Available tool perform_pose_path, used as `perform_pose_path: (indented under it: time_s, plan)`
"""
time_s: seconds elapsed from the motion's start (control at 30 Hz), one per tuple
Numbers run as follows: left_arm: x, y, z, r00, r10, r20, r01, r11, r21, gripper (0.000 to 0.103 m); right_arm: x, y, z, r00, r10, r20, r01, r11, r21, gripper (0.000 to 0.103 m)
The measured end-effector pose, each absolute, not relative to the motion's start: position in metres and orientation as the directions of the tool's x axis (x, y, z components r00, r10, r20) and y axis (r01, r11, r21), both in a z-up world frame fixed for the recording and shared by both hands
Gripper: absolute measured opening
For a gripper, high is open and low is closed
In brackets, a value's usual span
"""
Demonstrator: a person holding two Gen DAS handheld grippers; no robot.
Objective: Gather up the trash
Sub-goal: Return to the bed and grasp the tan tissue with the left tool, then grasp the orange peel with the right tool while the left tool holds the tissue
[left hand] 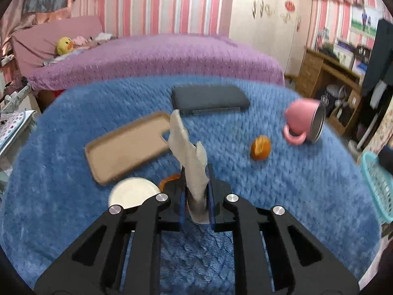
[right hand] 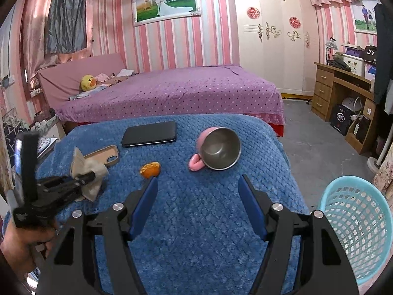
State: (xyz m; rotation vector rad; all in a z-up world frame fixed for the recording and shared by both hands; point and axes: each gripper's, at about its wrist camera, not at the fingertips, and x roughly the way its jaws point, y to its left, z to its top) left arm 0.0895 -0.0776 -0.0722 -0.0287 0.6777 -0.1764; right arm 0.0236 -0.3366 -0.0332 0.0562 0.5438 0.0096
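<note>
**Left fingers clamped on the tissue, right fingers wide over the blue cover**

Your left gripper [left hand: 196,196] has its fingers closed on a crumpled beige tissue [left hand: 188,152]; the paper stands up out of the pinch, lifted above the table's blue blanket [left hand: 73,127]. From the right wrist camera you see the same gripper [right hand: 89,177] at the left edge, tissue [right hand: 84,166] bunched at its tip, with your hand [right hand: 22,243] on the grip below it.

Just beside the tissue lies a tan phone case [left hand: 127,147], open side up, and a white round lid [left hand: 133,191] sits near your left fingers. Behind them a dark phone [left hand: 210,98] lies flat.

Moving right, a piece of orange peel [right hand: 149,168] rests on the blanket, just ahead of your right gripper's left finger. Your right gripper [right hand: 197,191] hovers with its fingers spread and nothing between them.

Further right a pink mug [right hand: 216,148] lies tipped on its side, its steel inside facing you. At the far right stands a light blue mesh basket [right hand: 356,223], beside the table.
</note>
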Motion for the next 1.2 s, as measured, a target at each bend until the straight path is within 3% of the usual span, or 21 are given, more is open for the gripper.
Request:
perform_pose_path:
  time_s: [0.17, 0.27, 0.57, 1.0, 1.07, 1.2]
  plan:
    - [0.071, -0.045, -0.042, 0.836, -0.134, -0.533, 0.100, 0.991, -0.093, 0.012, 0.027, -0.314, -0.036, 0.852, 0.060, -0.520, -0.039, 0.998, 0.051, 0.067]
    - [0.066, -0.019, -0.038, 0.857, -0.039, -0.514, 0.026, 0.999, -0.032, 0.012, 0.031, -0.295, -0.040, 0.846, 0.096, -0.525, -0.081, 0.995, 0.052, 0.067]
    - [0.063, 0.072, -0.058, 0.815, 0.067, -0.576, -0.144, 0.986, -0.088, 0.012, 0.049, -0.231, -0.056, 0.799, 0.232, -0.554, -0.216, 0.972, 0.095, 0.067]
    - [0.062, 0.074, -0.072, 0.802, 0.050, -0.595, -0.118, 0.990, -0.075, 0.012, 0.095, -0.160, -0.106, 0.689, 0.282, -0.668, -0.300, 0.950, 0.091, 0.067]
    - [0.062, 0.072, -0.073, 0.800, 0.048, -0.598, -0.110, 0.992, -0.067, 0.012, 0.106, -0.155, -0.115, 0.673, 0.259, -0.693, -0.285, 0.955, 0.080, 0.053]
    - [0.062, 0.069, -0.075, 0.799, 0.040, -0.600, -0.098, 0.993, -0.065, 0.012, 0.121, -0.153, -0.128, 0.629, 0.275, -0.727, -0.282, 0.952, 0.116, 0.041]
